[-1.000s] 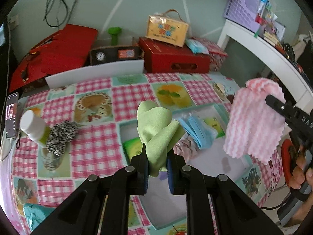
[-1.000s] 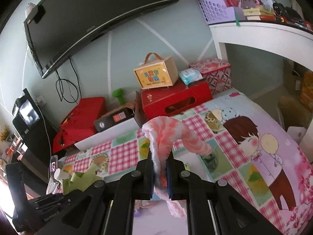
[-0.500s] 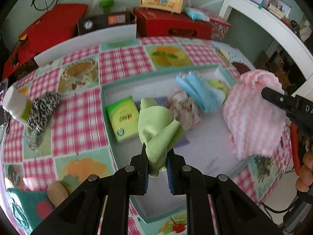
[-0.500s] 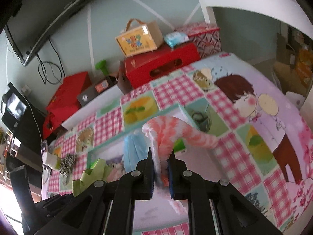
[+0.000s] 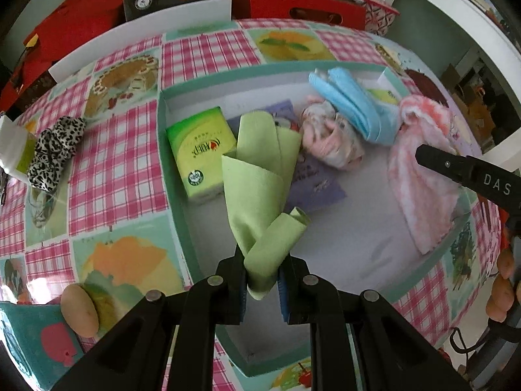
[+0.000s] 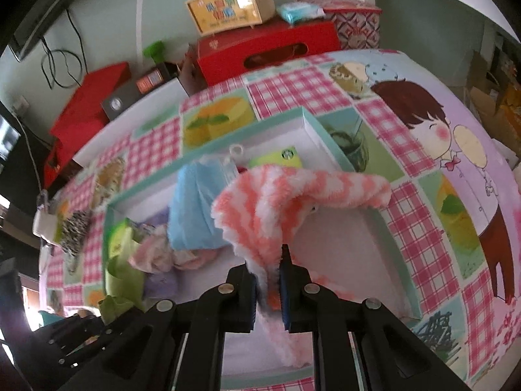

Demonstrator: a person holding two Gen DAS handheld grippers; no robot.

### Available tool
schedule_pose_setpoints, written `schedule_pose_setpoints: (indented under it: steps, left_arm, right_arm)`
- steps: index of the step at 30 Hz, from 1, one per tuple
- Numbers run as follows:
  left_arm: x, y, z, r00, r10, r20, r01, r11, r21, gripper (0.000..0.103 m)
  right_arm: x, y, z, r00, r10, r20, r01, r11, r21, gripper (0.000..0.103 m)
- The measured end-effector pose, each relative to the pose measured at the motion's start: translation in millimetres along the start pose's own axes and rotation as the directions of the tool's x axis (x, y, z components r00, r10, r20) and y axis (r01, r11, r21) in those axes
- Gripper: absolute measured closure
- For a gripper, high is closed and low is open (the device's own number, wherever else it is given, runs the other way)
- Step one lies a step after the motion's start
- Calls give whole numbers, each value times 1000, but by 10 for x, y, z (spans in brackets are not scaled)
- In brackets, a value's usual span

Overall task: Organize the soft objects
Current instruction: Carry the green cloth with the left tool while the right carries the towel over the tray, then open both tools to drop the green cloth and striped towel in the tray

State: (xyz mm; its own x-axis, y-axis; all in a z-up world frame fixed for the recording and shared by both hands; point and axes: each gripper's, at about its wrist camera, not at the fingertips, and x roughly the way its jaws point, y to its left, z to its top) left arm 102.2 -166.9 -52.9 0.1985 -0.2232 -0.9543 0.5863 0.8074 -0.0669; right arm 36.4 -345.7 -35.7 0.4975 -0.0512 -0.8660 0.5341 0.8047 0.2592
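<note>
Left wrist view: left gripper [image 5: 260,280] pinches a green cloth [image 5: 260,189] above the teal box's [image 5: 169,176] left edge; right gripper [image 6: 267,283] clamps a pink striped cloth [image 6: 280,202] over its right edge, both seemingly poised for dropping inside.

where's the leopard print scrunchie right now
In the left wrist view, the scrunchie lies on the tablecloth, left of the box, beside a white bottle.
</note>
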Motion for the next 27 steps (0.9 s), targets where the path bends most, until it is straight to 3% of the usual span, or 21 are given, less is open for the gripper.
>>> schedule_pose_setpoints:
  steps: [4,6,9,15,17,27]
  left_arm:
    - [79,1,-4,1000,5,-22,-5,1000,0,86]
    - [84,3,-4,1000,4,-22,-4,1000,1,81]
    - [91,-3,-1,1000,12,-27,-12,1000,4,62]
    - [76,-34,25,999,12,-34,-12,1000,18,55]
    - [42,-47,39,1000,7,-28,-6,1000,29,48]
    - [-233,-21,80,1000,-5,28,4,999,36,45]
  right_arm:
    - [62,7,-3,1000,-21,-18,21,1000,-11,89]
    - [90,18,-2,999,-34,-26,34,999,-18,86]
    - [137,35,-1,997,-68,-41,67,997,-31,67]
    - [130,43,22,994,-107,-35,105,994,-43,41]
    - [128,40,28,992,-124,-32,123,991,-46,37]
    - [106,99,51,986,-169,-14,167,982,-83,23]
